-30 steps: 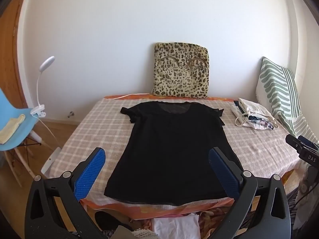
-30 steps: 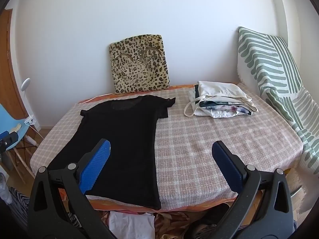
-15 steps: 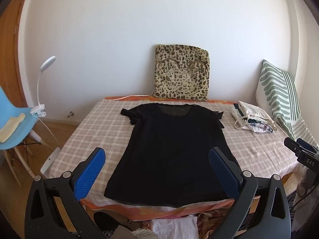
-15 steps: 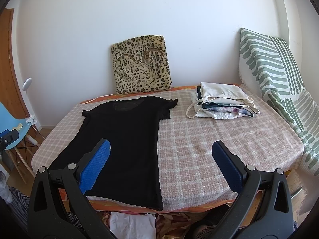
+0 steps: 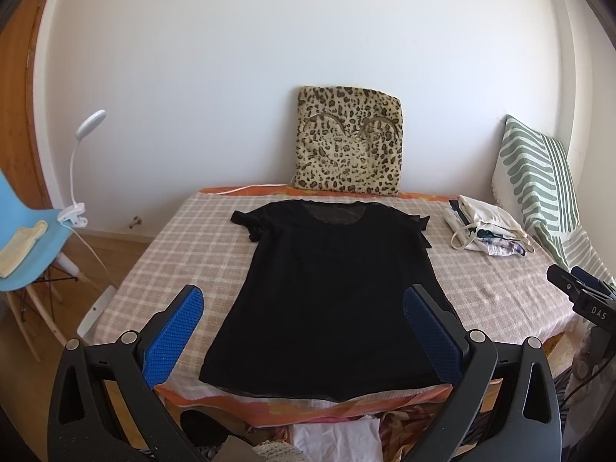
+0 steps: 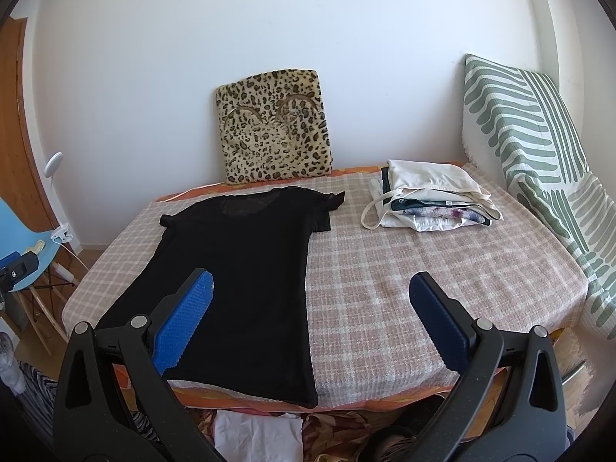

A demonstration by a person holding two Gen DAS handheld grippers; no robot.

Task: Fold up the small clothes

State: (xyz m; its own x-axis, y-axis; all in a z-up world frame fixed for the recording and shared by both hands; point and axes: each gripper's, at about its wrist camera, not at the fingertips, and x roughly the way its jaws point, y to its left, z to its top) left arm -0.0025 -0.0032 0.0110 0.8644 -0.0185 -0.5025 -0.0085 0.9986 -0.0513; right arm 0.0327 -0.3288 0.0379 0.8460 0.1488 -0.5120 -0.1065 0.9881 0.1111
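The tabletop point(image 6: 423, 269), under a pink checked cloth, fills the middle of both views. A black T-shirt point(image 5: 331, 288) lies flat and unfolded on it, neckline toward 12 o'clock, hem at the near edge. A leopard-print cushion point(image 5: 348, 140) leans on the wall at 12 o'clock beyond the neckline. A stack of folded clothes point(image 6: 427, 202) sits at 1 o'clock, apart from the shirt. The left hand-held gripper point(image 5: 304, 327) hovers with jaws spread wide and empty, the shirt's lower half straight ahead between its fingers. The right hand-held gripper point(image 6: 312, 315) is likewise wide apart and empty, the shirt at its 10 o'clock.
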